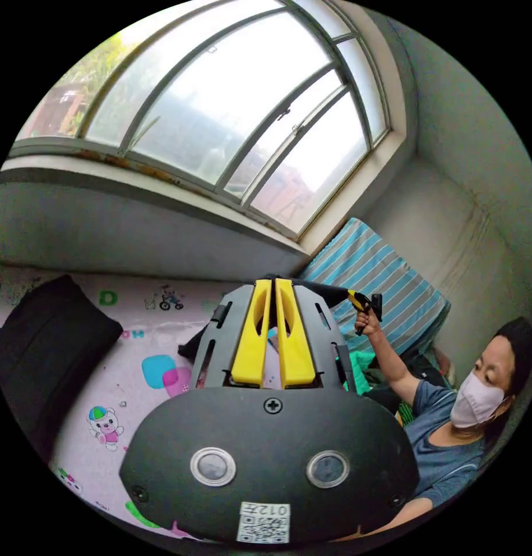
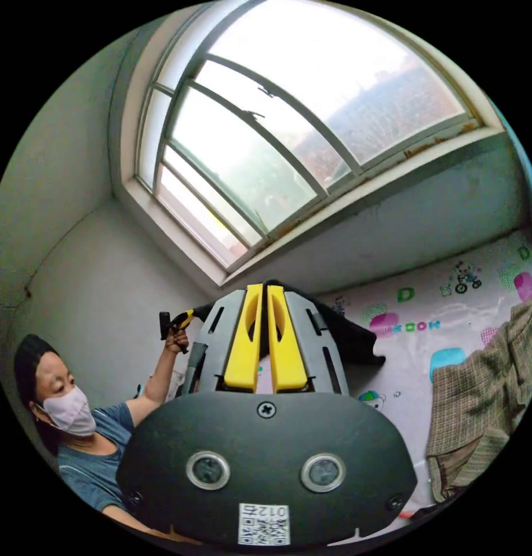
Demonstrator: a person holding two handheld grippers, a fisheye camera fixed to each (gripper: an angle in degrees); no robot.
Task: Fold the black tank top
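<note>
A big arched window (image 1: 219,110) spans the wall above a bed covered by a pink cartoon-print sheet (image 1: 138,347). At the head end by the corner wall leans a blue striped pillow (image 1: 370,284). A black cushion (image 1: 46,347) lies near the wall edge of the sheet in the left gripper view, and a brown checked garment (image 2: 480,394) lies on the sheet in the right gripper view. A person (image 1: 451,417) sits by the bed, holding a gripper in each raised hand.

The black tank top (image 2: 341,336) is lifted above the sheet, stretched between the two grippers. The left gripper (image 1: 272,284) has its yellow jaws narrowed onto the top's black edge. The right gripper (image 2: 265,288) is likewise pinched onto the cloth.
</note>
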